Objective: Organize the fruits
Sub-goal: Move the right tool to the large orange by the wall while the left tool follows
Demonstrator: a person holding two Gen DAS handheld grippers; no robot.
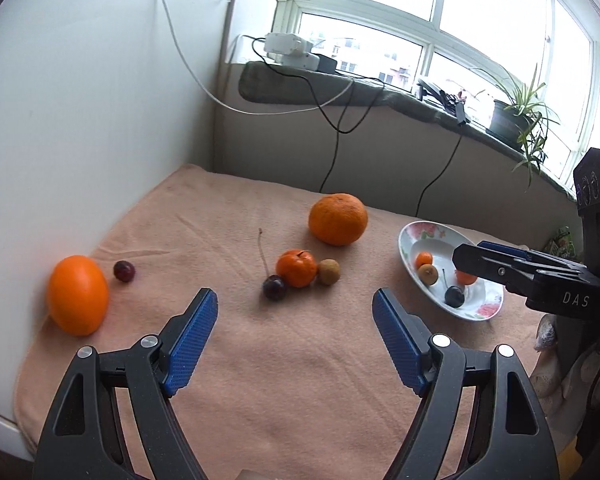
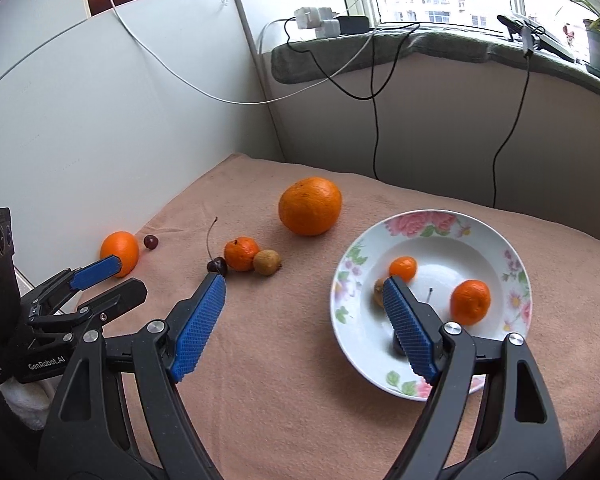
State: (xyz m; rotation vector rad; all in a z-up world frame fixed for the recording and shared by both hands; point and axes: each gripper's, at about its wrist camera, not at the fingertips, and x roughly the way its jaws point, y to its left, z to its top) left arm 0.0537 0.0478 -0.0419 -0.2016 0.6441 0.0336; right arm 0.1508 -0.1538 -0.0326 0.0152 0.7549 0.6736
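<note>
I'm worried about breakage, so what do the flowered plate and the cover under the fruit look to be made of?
The plate looks like glazed ceramic or porcelain: glossy white with printed flowers, though melamine is possible. The cover looks like soft, matte peach fabric, with faint folds and fuzzy nap.

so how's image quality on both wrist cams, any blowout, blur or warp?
Left wrist: window blown out white, fisheye bends the frame and wall, fruit on the cloth sharp under soft daylight. Right wrist: less window glare, plate and large orange crisp, dark vignette in the corners, no obvious motion blur.
</note>
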